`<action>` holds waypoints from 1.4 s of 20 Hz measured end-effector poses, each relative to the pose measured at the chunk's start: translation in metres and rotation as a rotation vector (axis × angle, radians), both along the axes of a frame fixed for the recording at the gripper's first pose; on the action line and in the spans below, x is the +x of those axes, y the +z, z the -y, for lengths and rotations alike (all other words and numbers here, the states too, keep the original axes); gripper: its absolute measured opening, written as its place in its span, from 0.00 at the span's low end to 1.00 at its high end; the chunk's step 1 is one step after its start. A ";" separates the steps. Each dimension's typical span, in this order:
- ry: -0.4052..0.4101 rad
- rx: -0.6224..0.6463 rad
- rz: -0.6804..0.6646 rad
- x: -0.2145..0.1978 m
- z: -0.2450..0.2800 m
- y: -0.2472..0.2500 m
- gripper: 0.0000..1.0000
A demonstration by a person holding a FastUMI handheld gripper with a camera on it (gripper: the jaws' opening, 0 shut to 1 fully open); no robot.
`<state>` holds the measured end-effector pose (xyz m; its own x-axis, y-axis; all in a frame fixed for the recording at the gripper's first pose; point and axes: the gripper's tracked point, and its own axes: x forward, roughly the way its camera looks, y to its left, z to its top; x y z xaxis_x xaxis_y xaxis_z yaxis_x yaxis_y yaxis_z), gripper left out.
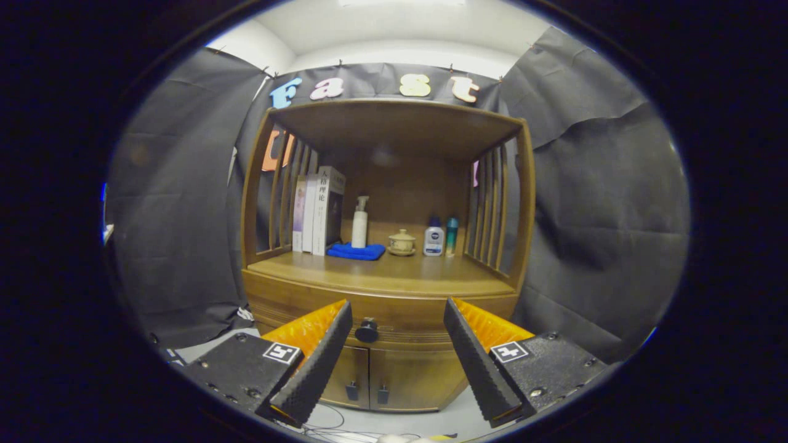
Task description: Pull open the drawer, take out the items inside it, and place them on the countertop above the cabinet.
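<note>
A wooden cabinet (381, 289) stands ahead of me against the booth wall. Its drawer (394, 323) runs under the countertop (381, 274) and is closed, with a dark round knob (367, 330) on its front. My gripper (397, 317) is open, held some way back from the cabinet. The knob sits between my fingers, close to the left finger (320, 363) and beyond its tip. Nothing is held. What lies inside the drawer is hidden.
On the countertop stand books (317, 212), a pump bottle (360, 223), a folded blue cloth (356, 251), a small lidded pot (401, 242) and two small bottles (442, 237). Slatted side rails and a top shelf enclose it. Two lower doors (385, 375) are closed. Cables lie on the floor.
</note>
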<state>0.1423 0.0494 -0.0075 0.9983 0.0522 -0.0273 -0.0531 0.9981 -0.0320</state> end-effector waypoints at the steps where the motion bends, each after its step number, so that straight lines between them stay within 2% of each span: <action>1: 0.002 -0.004 -0.011 0.010 -0.005 -0.007 0.98; 6: -0.003 -0.049 -0.068 0.066 -0.022 -0.056 0.98; 13: -0.026 -0.041 -0.136 0.128 -0.035 -0.110 0.96; 18: -0.018 -0.043 -0.140 0.143 -0.044 -0.115 0.65; 20: -0.047 -0.055 -0.142 0.146 -0.040 -0.116 0.52; 25: -0.027 0.025 -0.188 0.144 -0.043 -0.116 0.41; 28: -0.030 0.007 -0.198 0.140 -0.042 -0.116 0.37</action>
<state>0.2825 0.0914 -0.1233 0.9746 0.0233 -0.2228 -0.0277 0.9995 -0.0165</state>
